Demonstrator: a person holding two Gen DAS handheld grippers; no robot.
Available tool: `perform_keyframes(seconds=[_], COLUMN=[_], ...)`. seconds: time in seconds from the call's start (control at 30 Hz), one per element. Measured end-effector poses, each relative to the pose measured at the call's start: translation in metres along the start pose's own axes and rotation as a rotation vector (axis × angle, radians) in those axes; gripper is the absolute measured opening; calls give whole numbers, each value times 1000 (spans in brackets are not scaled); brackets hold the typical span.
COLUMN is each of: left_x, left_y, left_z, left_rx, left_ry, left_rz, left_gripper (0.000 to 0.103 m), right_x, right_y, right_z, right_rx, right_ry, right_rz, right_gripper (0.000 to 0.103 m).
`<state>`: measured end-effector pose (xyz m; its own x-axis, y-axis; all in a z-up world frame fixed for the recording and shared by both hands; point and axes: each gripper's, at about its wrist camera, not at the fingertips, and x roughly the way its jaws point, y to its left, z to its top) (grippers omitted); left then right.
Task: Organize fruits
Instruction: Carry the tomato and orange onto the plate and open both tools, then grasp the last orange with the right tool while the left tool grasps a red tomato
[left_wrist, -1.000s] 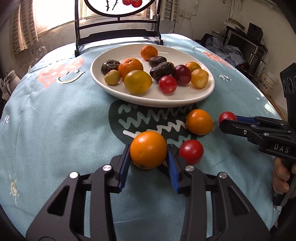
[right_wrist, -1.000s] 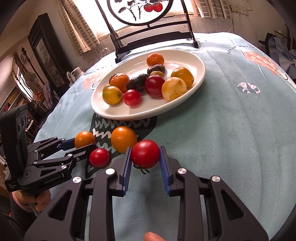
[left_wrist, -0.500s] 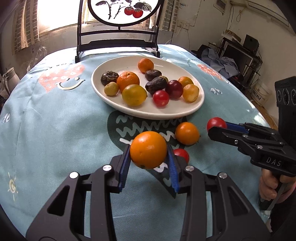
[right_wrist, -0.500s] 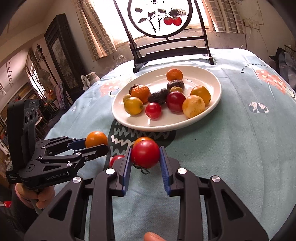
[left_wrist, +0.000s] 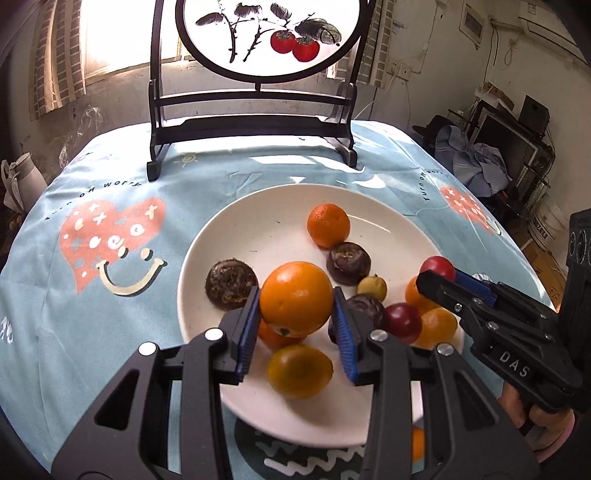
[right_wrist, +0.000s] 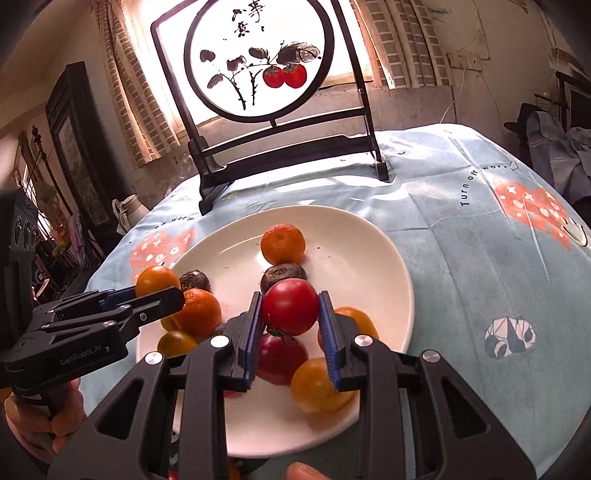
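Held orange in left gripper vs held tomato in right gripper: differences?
Colour: the orange is orange, the tomato deep red. Size: the orange spreads the left gripper wider than the tomato spreads the right gripper. Surface: the orange looks dimpled, the tomato glossy, with a dark stem underneath. Shared: both are round, clamped between blue pads over the white plate.

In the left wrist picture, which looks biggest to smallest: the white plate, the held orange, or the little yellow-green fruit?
1. Round white plate
2. Round orange, though nearness to the camera enlarges it
3. Small yellow-green fruit
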<state>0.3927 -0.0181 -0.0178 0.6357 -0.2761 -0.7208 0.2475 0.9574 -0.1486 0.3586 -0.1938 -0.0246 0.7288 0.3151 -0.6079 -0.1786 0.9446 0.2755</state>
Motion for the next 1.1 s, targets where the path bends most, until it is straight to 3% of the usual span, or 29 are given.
perform_keyframes(seconds=[0.13, 0.17, 0.2, 0.27, 0.47, 0.67, 0.8, 0.87, 1.1], left_x=[16, 19, 19, 10, -27, -69, -77, -79, -87], left_y=[1, 1, 2, 1, -6, -11, 1, 9, 30], left_z=[10, 11, 11, 10, -2, -46, -89, -96, -106], left_rx=[7, 7, 1, -8, 15, 21, -40, -73, -175], left_ry=[5, 9, 6, -37, -64, -99, -89, -60, -75], left_rz=[39, 58, 78, 125, 133, 168, 175, 167, 175], left_gripper=[38, 40, 59, 83, 84, 100, 101, 101, 101], right_x=[10, 12, 11, 6, -27, -67, -72, -72, -53], right_y=[1, 1, 2, 3, 12, 23, 22, 26, 45], right_z=[4, 4, 4, 4, 3, -25, -53, -62, -80], right_rx=[-34, -40, -44, -47, -31, -62, -43, -64, -161], right_ry=[7, 11, 12, 3, -26, -54, 33, 62, 158], right_rz=[3, 8, 6, 2, 65, 91, 121, 118, 103], right_gripper=[31, 43, 51, 54, 54, 54, 57, 57, 57])
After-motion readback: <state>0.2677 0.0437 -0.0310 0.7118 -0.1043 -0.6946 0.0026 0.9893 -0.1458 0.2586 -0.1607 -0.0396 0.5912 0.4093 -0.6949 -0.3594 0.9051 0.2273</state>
